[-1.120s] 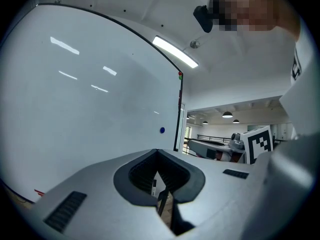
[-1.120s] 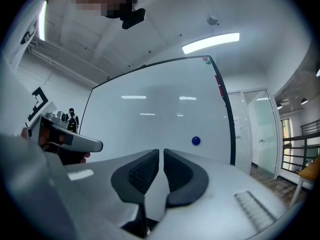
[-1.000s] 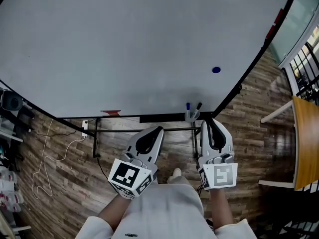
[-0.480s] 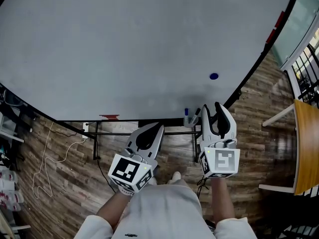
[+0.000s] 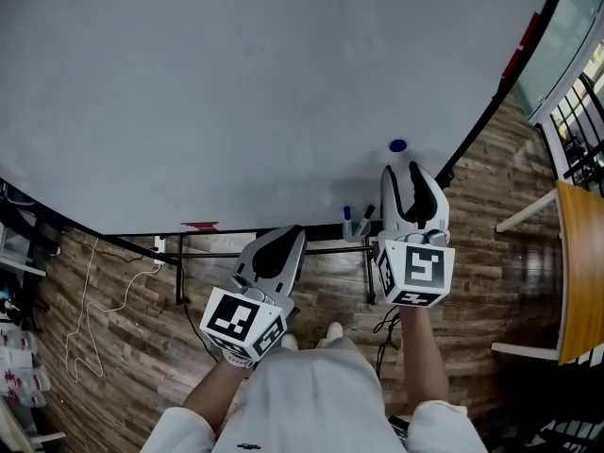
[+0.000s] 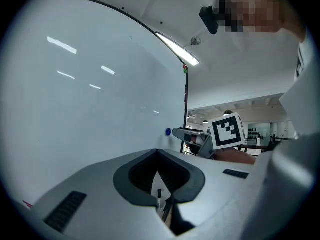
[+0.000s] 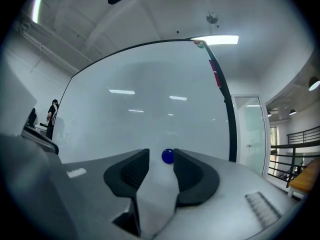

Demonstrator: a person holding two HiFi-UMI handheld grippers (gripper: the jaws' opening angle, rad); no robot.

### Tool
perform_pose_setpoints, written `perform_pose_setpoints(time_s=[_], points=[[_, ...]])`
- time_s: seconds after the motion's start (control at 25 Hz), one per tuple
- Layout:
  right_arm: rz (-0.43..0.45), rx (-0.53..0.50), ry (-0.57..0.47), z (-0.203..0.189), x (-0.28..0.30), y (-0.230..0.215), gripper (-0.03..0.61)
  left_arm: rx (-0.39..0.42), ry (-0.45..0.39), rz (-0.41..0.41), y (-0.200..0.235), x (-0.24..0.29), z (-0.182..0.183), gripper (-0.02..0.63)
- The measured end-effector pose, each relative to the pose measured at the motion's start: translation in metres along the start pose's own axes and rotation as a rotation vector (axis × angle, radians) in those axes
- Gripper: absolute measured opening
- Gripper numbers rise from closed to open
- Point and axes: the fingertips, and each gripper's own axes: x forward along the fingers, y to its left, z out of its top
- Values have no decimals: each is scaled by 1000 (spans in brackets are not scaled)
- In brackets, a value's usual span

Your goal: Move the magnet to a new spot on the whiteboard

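A small blue magnet (image 5: 398, 145) sticks low on the right of the whiteboard (image 5: 245, 92). My right gripper (image 5: 408, 171) is level just below it, close to the board. In the right gripper view the magnet (image 7: 168, 156) sits just ahead of the tips of the right gripper (image 7: 161, 153). Its jaws have just been opening, and the pads do not touch the magnet. My left gripper (image 5: 287, 236) hangs lower, under the board's bottom edge, shut and empty. The left gripper view shows the magnet (image 6: 168, 132) and the right gripper (image 6: 192, 135) off to the right.
A cup of markers (image 5: 356, 220) hangs on the board's lower rail, and a red item (image 5: 200, 226) lies to its left. A wooden table (image 5: 578, 272) and a black railing (image 5: 578, 125) stand at right. A cable (image 5: 94, 300) lies on the wood floor.
The right gripper moved up towards the board, close under the magnet, and its jaws opened. The left gripper shifted slightly and stayed shut.
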Motion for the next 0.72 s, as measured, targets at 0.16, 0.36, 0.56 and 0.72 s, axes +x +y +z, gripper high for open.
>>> perform_pose_setpoints(time_s=[0.16, 0.36, 0.56, 0.72], points=[[-10, 0, 14, -7, 15, -6, 158, -3, 5, 3, 4, 6, -3, 0], [-24, -3, 31, -15, 28, -12, 167, -3, 8, 7, 8, 11, -2, 0], [-34, -7, 41, -17, 37, -17, 167, -9, 17, 6, 11, 12, -6, 0], [-40, -19, 44, -16, 43, -18, 167, -11, 23, 0, 10, 13, -8, 0]])
